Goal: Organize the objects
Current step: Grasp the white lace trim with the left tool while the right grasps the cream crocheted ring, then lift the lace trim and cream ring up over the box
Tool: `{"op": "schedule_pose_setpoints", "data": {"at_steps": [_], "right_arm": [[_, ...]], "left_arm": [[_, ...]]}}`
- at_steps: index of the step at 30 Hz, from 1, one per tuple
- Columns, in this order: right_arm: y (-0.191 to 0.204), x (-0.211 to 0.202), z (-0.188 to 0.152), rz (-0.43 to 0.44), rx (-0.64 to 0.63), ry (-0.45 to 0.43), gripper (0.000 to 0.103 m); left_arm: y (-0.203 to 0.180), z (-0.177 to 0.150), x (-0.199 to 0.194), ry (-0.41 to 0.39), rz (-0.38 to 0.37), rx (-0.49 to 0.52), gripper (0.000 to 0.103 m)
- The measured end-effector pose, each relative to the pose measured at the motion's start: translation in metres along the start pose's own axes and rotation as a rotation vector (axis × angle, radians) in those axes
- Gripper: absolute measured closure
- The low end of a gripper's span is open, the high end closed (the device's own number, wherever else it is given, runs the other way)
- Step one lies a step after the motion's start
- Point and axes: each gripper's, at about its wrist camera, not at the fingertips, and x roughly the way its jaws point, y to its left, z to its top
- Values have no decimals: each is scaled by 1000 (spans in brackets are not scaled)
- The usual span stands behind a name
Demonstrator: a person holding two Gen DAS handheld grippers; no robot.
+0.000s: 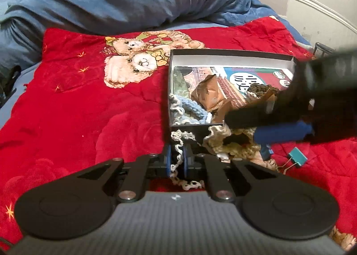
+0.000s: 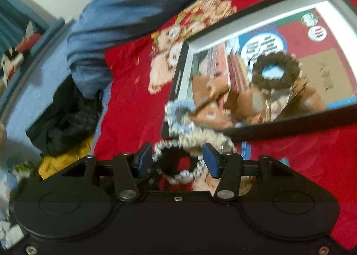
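Two grippers: both mine
Left gripper (image 1: 177, 161): pads clamped on a white scrunchie (image 1: 177, 154), just before the box (image 1: 232, 52)
Right gripper (image 2: 178, 160): fingers apart, around a white-and-black scrunchie (image 2: 196, 169)
Box: on red blanket (image 1: 89, 107), holding a brown scrunchie (image 2: 275, 73), blue scrunchie (image 2: 178, 110)

The left gripper (image 1: 177, 161) sits at lower centre of its view with its blue-padded fingers (image 1: 168, 161) drawn nearly together, pinching a strand between them. The right gripper (image 2: 177, 161), at lower centre of its own view, holds its fingers (image 2: 209, 160) spread wide. In the left view its dark body crosses the right edge.
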Motion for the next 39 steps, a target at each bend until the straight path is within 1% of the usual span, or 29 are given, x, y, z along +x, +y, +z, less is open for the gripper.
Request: {"op": "schedule_pose_setpoints", "data": {"at_steps": [2,3,4,7,8,10,14,18,21,23,31,33,34,35,36,38,39], "right_arm": [[3,5,-6,-50,-34,20,53],[3,6,-8,-88,-47,18,53],[2,5,-10,-108,-54,14,53],[-2,3,-9,-168,-45,11,53],[-4,2,-7,-176,-42,10,53],[-8,0,-5,-163,-29,-15,53],[-9,9,0,-141,-17,3,53],[-4,25,0,-159,-23,12,53],[-4,37,-1,-190,-11,12,51],[-2,44,-1,-207,-29,34,50],[5,55,-2,-244,-10,38,49],[8,57,0,-263,-15,58,53],[9,58,2,-266,-13,64,61],[9,59,2,-259,-5,70,65],[9,60,2,-261,-1,72,66],[13,62,0,-279,-30,71,74],[15,62,0,-286,-46,71,75]], "left_arm": [[-1,0,-1,0,7,20,90],[-2,0,-1,2,12,32,91],[-3,0,-1,3,16,39,91],[-3,1,3,21,22,28,90],[-3,1,5,29,24,21,90],[-2,2,7,39,23,11,90],[0,4,11,58,15,-5,90],[3,6,15,76,-2,-31,90],[3,7,18,93,-16,-18,89],[2,8,20,104,-21,-8,88],[6,12,27,141,-52,-16,87],[7,12,28,148,-55,-20,88],[7,13,28,151,-57,-23,88],[8,13,29,155,-56,-26,88],[8,13,30,158,-56,-28,88],[9,13,30,161,-58,-32,88],[9,13,30,162,-58,-31,89]]}}
